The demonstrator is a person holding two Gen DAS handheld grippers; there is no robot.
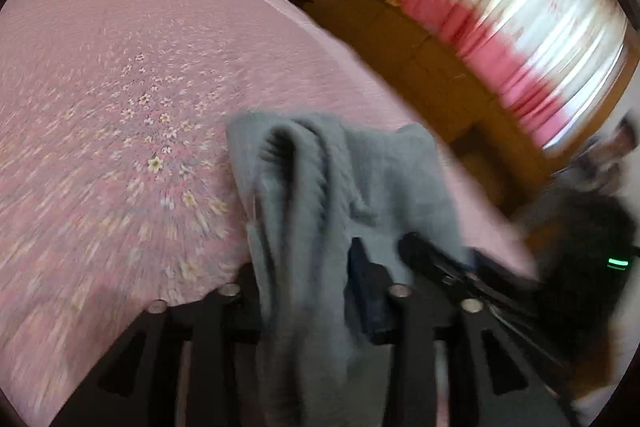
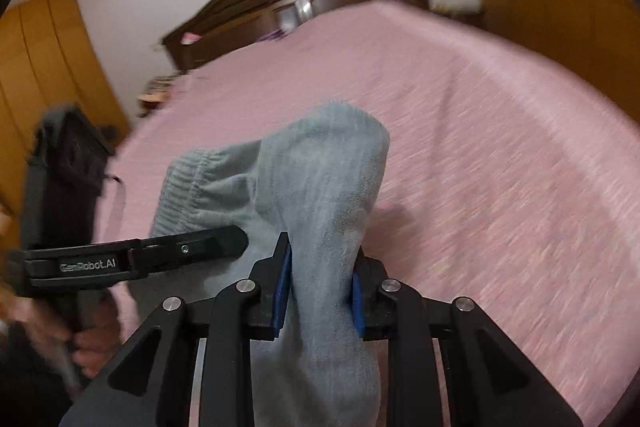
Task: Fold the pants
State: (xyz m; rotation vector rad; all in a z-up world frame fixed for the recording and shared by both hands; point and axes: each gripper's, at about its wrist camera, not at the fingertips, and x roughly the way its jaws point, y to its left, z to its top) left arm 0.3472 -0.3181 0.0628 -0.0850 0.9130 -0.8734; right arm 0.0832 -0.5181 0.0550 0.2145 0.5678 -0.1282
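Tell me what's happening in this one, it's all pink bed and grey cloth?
A person is folding grey pants over a bed with a pink bedspread, one handheld gripper in each hand. The right gripper has its blue pads clamped on a bunch of the fabric. The left gripper has cloth draped between its fingers, though blur hides whether it is gripping. The pants are lifted and bunched, not yet laid flat.

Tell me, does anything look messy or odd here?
Only the grey pants: bunched in a lump between the right gripper jaws above the pink bedspread, not flat. Nothing looks spilled or damaged.
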